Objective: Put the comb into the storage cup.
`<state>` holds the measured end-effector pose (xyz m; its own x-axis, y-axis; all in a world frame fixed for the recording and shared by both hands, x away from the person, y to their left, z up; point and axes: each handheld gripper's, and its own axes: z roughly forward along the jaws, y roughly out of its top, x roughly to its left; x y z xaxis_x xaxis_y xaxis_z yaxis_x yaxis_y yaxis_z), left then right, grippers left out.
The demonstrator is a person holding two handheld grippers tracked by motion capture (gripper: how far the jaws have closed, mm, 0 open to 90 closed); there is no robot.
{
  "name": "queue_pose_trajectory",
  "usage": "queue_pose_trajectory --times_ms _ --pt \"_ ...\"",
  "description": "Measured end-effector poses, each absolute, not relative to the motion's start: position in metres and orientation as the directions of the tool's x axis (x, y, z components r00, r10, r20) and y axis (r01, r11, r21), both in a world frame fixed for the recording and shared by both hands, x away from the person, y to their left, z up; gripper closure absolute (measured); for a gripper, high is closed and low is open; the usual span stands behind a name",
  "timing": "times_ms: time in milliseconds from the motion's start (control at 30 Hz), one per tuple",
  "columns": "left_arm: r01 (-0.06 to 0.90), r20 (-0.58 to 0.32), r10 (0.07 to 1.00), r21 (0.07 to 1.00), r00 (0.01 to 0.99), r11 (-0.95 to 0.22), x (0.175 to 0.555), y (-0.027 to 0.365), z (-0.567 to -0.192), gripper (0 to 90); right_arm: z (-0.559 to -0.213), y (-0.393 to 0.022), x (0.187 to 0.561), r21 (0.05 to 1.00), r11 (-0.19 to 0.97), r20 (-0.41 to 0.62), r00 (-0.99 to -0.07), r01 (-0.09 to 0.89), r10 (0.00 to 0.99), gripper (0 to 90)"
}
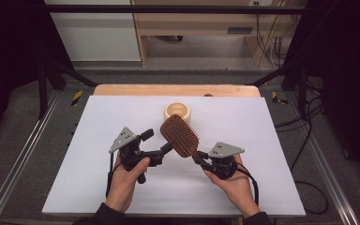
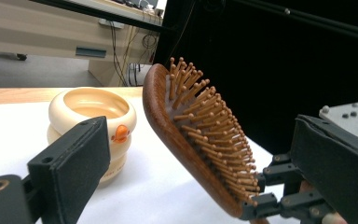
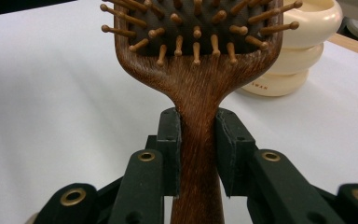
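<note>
Fingers of the right gripper (image 3: 198, 154) clamp the hairbrush (image 3: 196, 88) handle, head tilted up; left gripper (image 1: 166, 149) fingers spread wide beside it.

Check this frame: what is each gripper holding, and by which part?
Right gripper clamps the wooden hairbrush by its handle; left gripper holds nothing.

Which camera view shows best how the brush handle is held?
The right gripper view: the brush handle stands close up between the two black jaws, which press on both its sides. The high view shows the brush small, with the handle mostly hidden at the right gripper. The left gripper view shows the bristle side, with the handle end at the frame's bottom edge.
</note>
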<state>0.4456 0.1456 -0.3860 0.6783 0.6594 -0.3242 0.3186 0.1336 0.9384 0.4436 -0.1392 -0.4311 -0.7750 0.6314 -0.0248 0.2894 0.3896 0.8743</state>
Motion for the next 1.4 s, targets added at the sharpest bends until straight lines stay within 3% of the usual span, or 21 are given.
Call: queue_pose_trajectory --times_ms 400,933,1400 --pt "0.374 -0.406 0.631 0.907 0.661 0.192 0.456 0.141 -0.390 7.0 -0.432 -0.131 0.442 0.885 0.384 -0.030 -0.790 0.265 0.613 72.6" --pt "0.417 -0.497 0.602 0.864 0.625 0.281 0.464 0.137 -0.391 33.4 -0.432 -0.121 0.439 0.900 0.369 -0.032 -0.809 0.232 0.587 72.6" --pt "0.463 -0.555 0.579 0.828 0.597 0.317 0.464 0.139 -0.385 49.3 -0.433 -0.115 0.438 0.900 0.358 -0.014 -0.806 0.248 0.592 72.5"
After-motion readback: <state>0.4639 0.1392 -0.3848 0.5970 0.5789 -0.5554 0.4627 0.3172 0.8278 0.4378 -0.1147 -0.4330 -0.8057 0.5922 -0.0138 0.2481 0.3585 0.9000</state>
